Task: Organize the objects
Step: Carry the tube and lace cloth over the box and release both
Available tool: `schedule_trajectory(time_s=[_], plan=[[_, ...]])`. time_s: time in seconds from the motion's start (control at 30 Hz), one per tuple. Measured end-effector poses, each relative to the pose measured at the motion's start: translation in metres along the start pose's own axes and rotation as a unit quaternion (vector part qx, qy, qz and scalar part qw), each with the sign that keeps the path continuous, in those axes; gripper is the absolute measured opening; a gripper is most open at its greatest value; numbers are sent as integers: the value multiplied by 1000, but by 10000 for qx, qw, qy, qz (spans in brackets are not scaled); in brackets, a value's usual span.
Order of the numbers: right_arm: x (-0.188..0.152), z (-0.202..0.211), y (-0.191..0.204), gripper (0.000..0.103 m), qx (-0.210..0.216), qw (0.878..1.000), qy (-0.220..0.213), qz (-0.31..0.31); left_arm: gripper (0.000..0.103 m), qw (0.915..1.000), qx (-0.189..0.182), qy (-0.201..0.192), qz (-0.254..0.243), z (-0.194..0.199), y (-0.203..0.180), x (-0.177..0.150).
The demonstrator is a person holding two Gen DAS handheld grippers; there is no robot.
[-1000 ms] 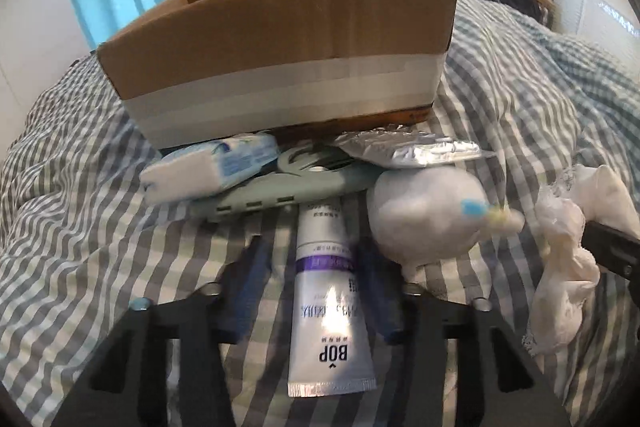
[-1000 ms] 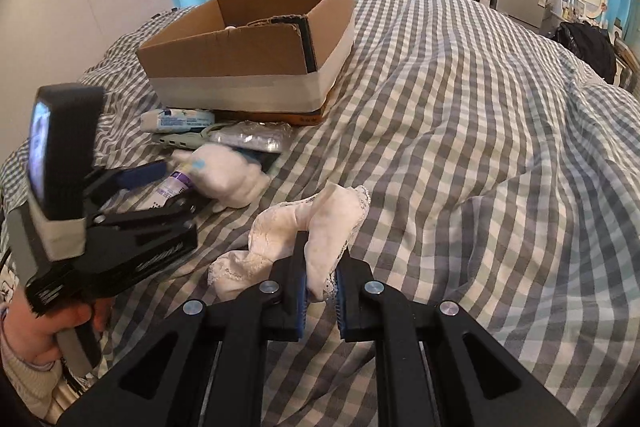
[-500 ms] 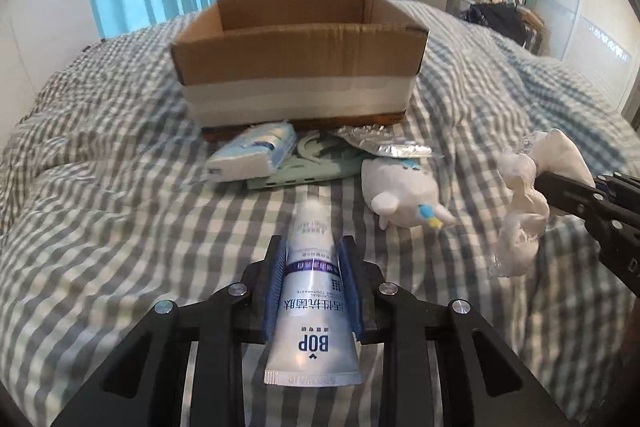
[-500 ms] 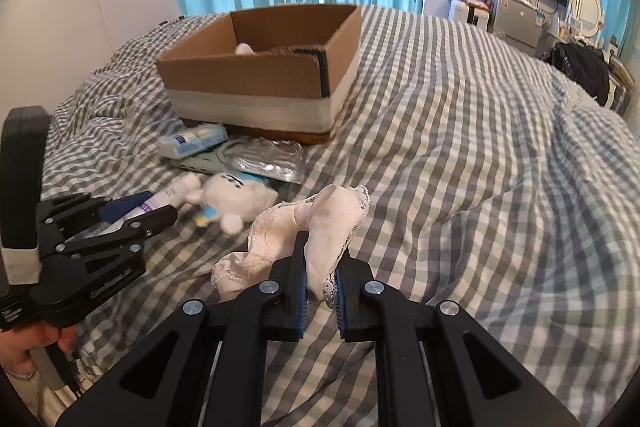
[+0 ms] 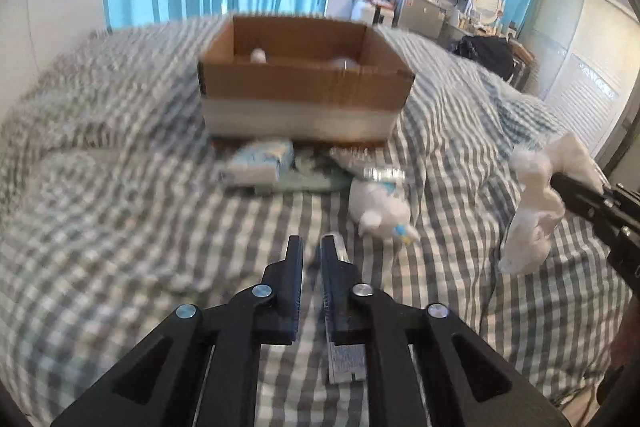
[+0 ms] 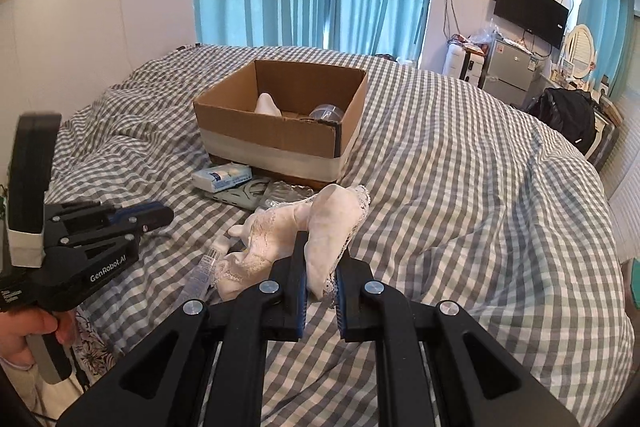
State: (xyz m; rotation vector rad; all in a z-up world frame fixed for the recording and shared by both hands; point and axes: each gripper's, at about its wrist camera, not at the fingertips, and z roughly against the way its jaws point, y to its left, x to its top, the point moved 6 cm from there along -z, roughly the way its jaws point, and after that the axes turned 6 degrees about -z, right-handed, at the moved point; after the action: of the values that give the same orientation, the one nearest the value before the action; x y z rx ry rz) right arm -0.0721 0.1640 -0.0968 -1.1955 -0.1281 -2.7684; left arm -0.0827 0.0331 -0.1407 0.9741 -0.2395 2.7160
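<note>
left gripper [image 5: 311, 251]: pressed nearly together, holding nothing; the toothpaste tube [image 5: 346, 363] it pinched half a second ago has slipped out and lies on the bedspread [image 5: 120, 227], well short of the cardboard box [image 5: 304, 87]; needs re-grasping. right gripper [image 6: 322, 259]: pinching white lace cloth [image 6: 320, 223], lifted, short of the box. box contents: a white item [image 6: 267, 103] and a clear dome [image 6: 326, 113].

Box [image 6: 280, 131]: matt brown corrugated cardboard, pale smooth tape band round the lower walls. Bedspread [image 6: 460, 187]: soft woven gingham cloth, wrinkled, matt. White garment [image 6: 320, 231] in the right gripper [image 6: 320, 263]: thin cloth with rough lace edging. Both grippers: matt black plastic with shiny metal screw heads. Foil pack [image 5: 368, 169]: crinkled, glossy silver. Plush toy [image 5: 380, 211]: fuzzy white fabric.
</note>
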Motion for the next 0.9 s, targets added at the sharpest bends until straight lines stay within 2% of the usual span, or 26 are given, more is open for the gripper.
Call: schedule_trajectory(time_s=[0.03, 0.07, 0.13, 0.33, 0.4, 0.43, 0.53, 0.67, 0.9], plan=[[-1, -1, -1, 10, 2, 10000, 22, -9, 30, 10000, 32, 67, 4, -4, 0, -4], [-3, -4, -1, 10, 4, 10000, 50, -20, 49, 9999, 88, 105, -8, -7, -1, -8], [-7, -10, -2, 10, 21, 9999, 115, -41, 64, 9998, 159, 68, -32, -13, -6, -14], [-18, -31, -7, 10, 55, 9994, 329, -117, 63, 9990, 124, 369, -222, -45, -22, -30], [-20, -35, -10, 10, 54, 9992, 366, -151, 54, 9984, 121, 492, -250, -56, -24, -35], [-21, -36, -12, 10, 54, 9991, 384, -170, 43, 9980, 134, 537, -290, -60, -24, -37], [-22, -38, -15, 10, 35, 9989, 418, -217, 26, 9971, 211, 553, -475, -62, -28, -39], [-21, -31, -16, 10, 13, 9991, 363, -217, 26, 9978, 210, 393, -490, -45, -28, -33], [0, -6, -7, 10, -20, 10000, 45, -37, 26, 9989, 226, -306, -261, 6, -11, 13]])
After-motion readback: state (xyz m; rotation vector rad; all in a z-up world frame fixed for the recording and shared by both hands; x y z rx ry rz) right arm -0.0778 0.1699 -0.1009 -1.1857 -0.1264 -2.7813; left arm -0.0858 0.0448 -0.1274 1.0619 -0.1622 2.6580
